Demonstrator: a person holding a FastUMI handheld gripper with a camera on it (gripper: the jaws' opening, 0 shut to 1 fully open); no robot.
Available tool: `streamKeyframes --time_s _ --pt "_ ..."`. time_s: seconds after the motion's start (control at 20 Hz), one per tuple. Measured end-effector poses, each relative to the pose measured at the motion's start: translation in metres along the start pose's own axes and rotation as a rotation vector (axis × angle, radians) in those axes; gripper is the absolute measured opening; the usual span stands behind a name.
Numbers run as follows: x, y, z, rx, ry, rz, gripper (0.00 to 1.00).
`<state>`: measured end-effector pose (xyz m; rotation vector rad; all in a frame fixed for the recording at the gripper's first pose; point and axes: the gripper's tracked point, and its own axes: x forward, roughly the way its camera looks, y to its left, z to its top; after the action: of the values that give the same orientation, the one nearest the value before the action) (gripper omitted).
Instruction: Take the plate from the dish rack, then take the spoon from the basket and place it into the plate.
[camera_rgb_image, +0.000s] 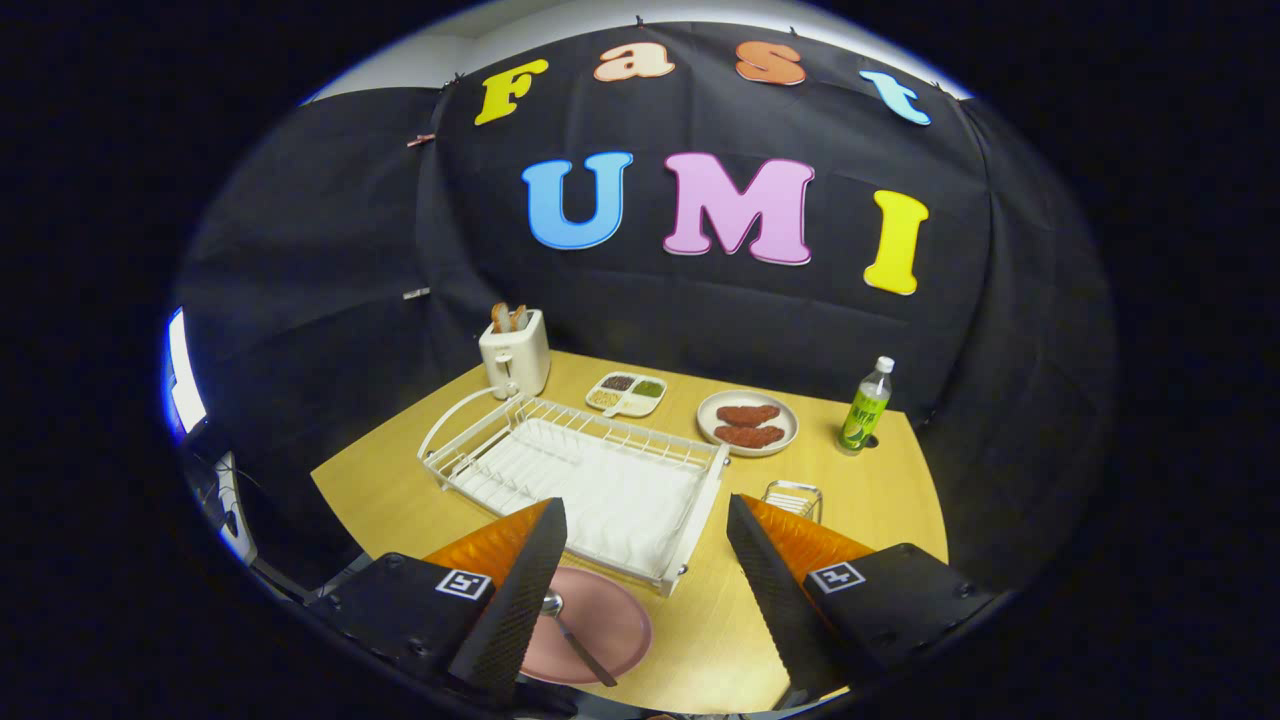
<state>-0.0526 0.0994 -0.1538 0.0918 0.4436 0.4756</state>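
Worktop (880, 500) is seen as a pale wood surface set against the black cloth wall. Largest thing on it: white wire rack (580, 470), seen w/ nothing in its slots, lying just ahead of the fingers & angled from the toaster side toward the near edge. Gripper (640, 560) is held above the near edge of the worktop; fingers are spread wide apart, w/ nothing held betw. them, the rack's near corner & bare wood showing in the gap.

Pink plate (600, 625) is laid flat on the worktop, just in front of the rack's near corner, partly hidden behind the left finger. Spoon (575, 635) is seen lying in the plate, bowl end by the left finger, handle pointing toward the near edge.

Beyond the rack, a white dish (747, 423) w/ two brown patties is set near the wall. White toaster (515, 352) is stood at the rack's far left corner, w/ bread slices sticking up out of it. A divided tray (626, 393) w/ small portions of food is placed betw. toaster & patty dish. Green-labelled bottle (866, 406) is stood upright to the right of the patty dish, near the worktop's far right corner. Small wire basket (793, 497) is seen just right of the rack, partly hidden behind the right finger; its contents can't be told.
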Motion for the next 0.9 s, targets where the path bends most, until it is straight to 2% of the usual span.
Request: streamKeyframes --time_s 0.15,0.35,0.7,0.9 --pt "-0.025 -0.015 0.035 0.019 -0.092 -0.064 0.99" --pt "-0.055 -0.030 0.046 -0.037 -0.151 -0.151 0.98" --pt "-0.068 -0.031 0.030 0.020 -0.131 -0.160 0.98" --pt "-0.067 -0.034 0.035 0.011 -0.139 -0.165 0.98"
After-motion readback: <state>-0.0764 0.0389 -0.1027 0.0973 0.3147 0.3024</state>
